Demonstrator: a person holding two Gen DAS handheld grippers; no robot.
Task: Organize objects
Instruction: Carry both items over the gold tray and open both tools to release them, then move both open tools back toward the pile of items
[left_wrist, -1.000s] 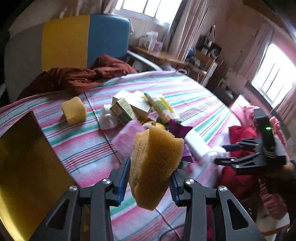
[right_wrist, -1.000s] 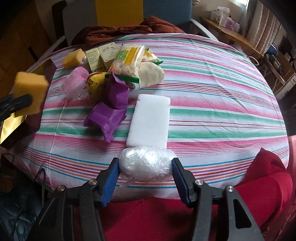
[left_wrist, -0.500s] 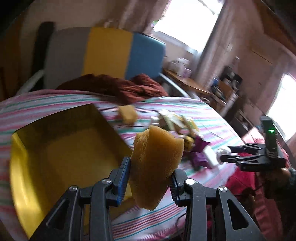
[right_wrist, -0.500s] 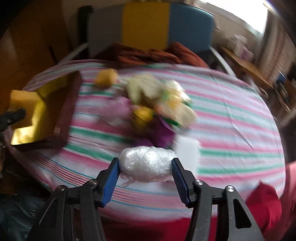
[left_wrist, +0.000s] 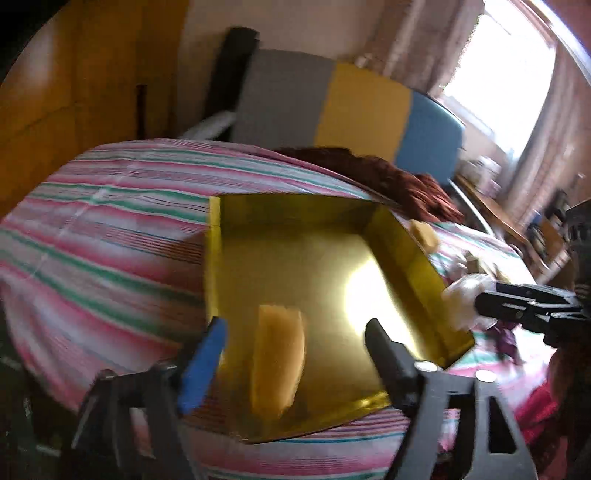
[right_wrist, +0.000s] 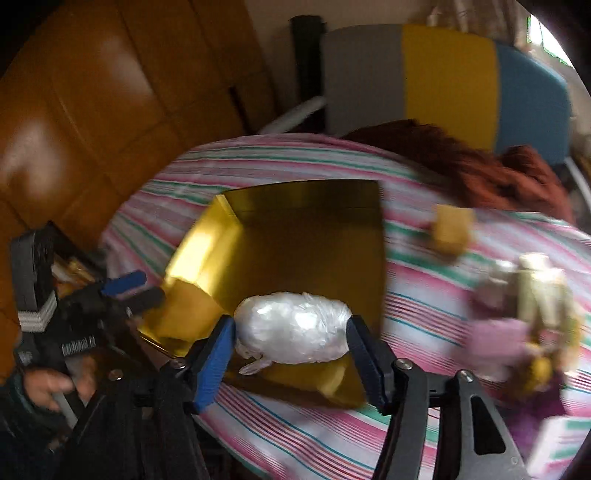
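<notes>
**Over the gold tray, both grippers spread**

Above the gold tray (left_wrist: 325, 258) on the striped bedcover (left_wrist: 110, 229), I have both grippers tipped downward. My left gripper (left_wrist: 295, 339) has just been opening; its jaws stand wide, and the yellow sponge (left_wrist: 279, 365) sits upright between them with clear gaps on each side, over the tray's near end. Whether it already rests on the tray floor I cannot tell through the blur.

My right gripper (right_wrist: 291, 339) has also just been opening. The white plastic-wrapped bundle (right_wrist: 291, 325) lies between its fingers (right_wrist: 216, 354), over the tray's near corner; I cannot make out whether the pads touch it.

In the right wrist view a hand (right_wrist: 51, 384) grips the left gripper's handle at the tray's left edge. A second sponge (right_wrist: 452, 229) and a smeared pile of packets (right_wrist: 532, 295) lie right of the tray.
</notes>
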